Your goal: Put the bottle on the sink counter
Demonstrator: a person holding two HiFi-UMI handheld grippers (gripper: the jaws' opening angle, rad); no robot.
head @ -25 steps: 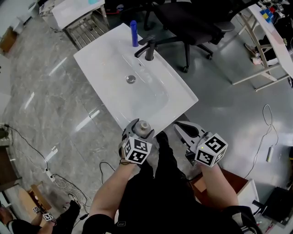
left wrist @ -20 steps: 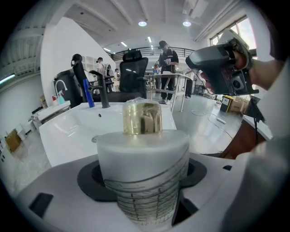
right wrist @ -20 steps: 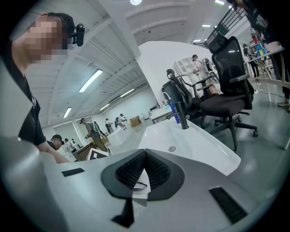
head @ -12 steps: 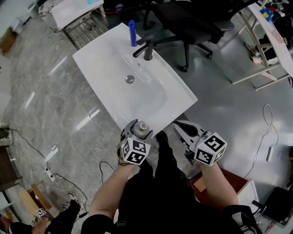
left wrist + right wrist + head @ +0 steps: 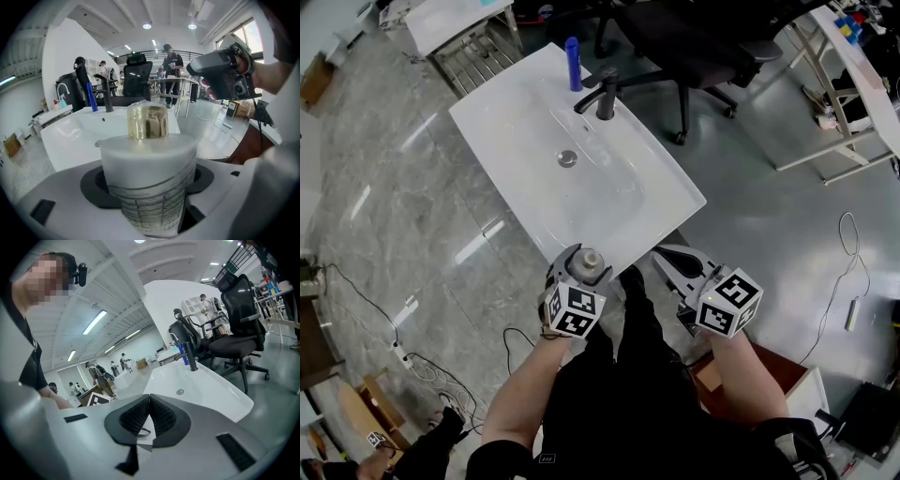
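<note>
Got the bottle (image 5: 147,178) clamped in left gripper (image 5: 578,273), right gripper (image 5: 673,264) closed, empty; keep upright, set flat on sink counter (image 5: 502,122) ahead.

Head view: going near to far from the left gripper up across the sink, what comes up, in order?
left gripper shut on the held bottle → sink counter near rim → drain → faucet → blue bottle at the far edge.
</note>
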